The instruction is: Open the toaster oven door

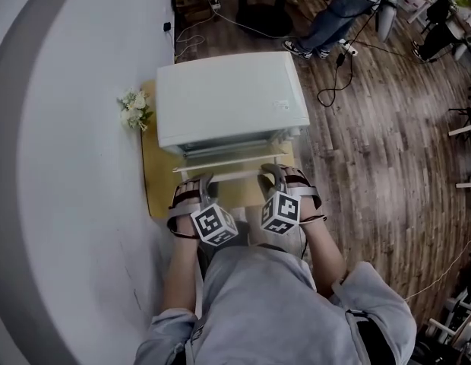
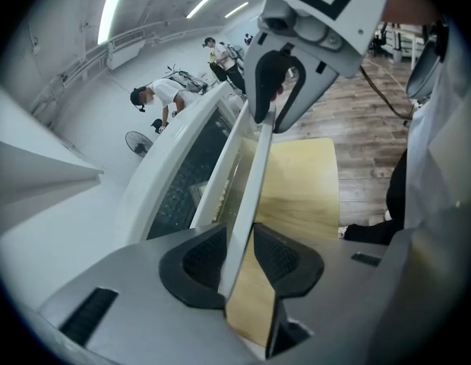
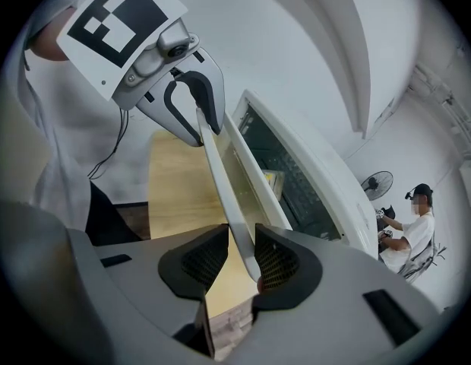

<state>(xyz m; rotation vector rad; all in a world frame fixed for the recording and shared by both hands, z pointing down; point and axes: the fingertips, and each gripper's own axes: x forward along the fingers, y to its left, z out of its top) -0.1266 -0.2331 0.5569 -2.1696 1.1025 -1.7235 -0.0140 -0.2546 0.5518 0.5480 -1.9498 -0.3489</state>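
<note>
Left gripper (image 2: 237, 238) and right gripper (image 3: 241, 238) jaws, slightly parted, loosely straddle oven door handle (image 2: 256, 166).

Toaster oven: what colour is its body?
The toaster oven is white, which shows best in the head view.

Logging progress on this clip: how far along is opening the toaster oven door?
Done: the door hangs ajar, tilted away from the toaster oven. In hand: its handle runs between the jaws of the left gripper and right gripper, with a gap beside it in each. Remaining: swinging it fully down.
</note>
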